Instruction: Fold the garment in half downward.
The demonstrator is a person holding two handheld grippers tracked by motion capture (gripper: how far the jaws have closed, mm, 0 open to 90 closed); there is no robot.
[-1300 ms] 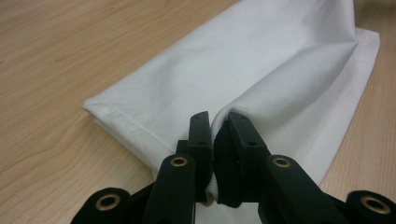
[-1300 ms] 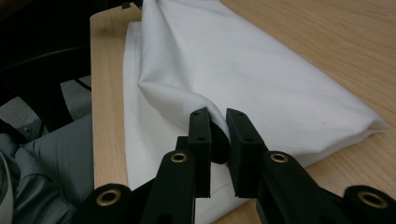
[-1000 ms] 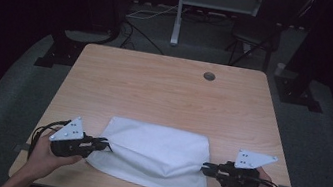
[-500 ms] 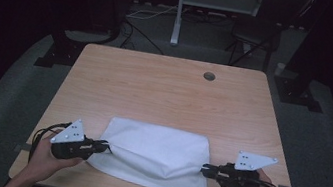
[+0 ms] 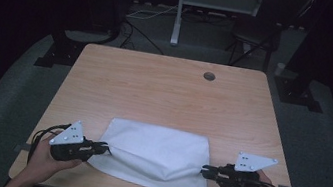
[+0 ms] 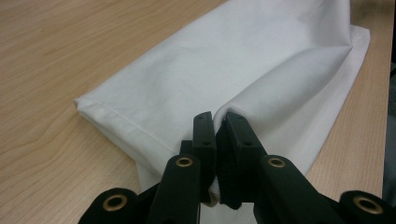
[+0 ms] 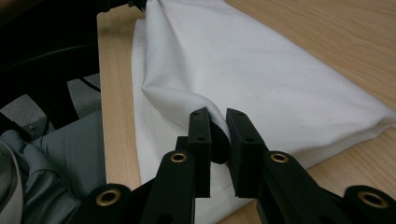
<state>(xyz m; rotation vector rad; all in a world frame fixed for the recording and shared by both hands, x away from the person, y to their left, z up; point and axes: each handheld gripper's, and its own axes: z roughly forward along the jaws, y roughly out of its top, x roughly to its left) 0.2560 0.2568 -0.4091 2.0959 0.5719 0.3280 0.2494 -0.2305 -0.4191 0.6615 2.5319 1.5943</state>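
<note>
White cloth (image 5: 157, 157), folded over, lies flat on the near half of the bench (image 5: 164, 93), long axis running left to right, front edge close to the bench's near edge. Top layer bunches up slightly at both ends where I have it pinched.

Left gripper (image 5: 104, 147): fingers (image 6: 204, 140) clamped nearly all the way together on a fold of the cloth's left end; fabric is squeezed between the pads in the left gripper view. Right gripper (image 5: 205, 170): same story, fingers (image 7: 201, 140) closed tight on a raised pleat at the cloth's right end.

Both grips sit on the upper layer, near the front corners; the lower layer lies loose on the wood underneath. My hands rest low, near the bench's front edge, one on each side of the cloth.

My read of the step: both ends gripped, about to lift and fold, or spread, the cloth. Can't tell which from here.

Next move, as I judge it: raise both hands together, keep the span taut so the middle doesn't sag, carry the held edge toward the far side of the bench. Risk: fabric slipping out of a shallow pinch.

Far side of the bench is bare apart from a round cable hole (image 5: 209, 76).
</note>
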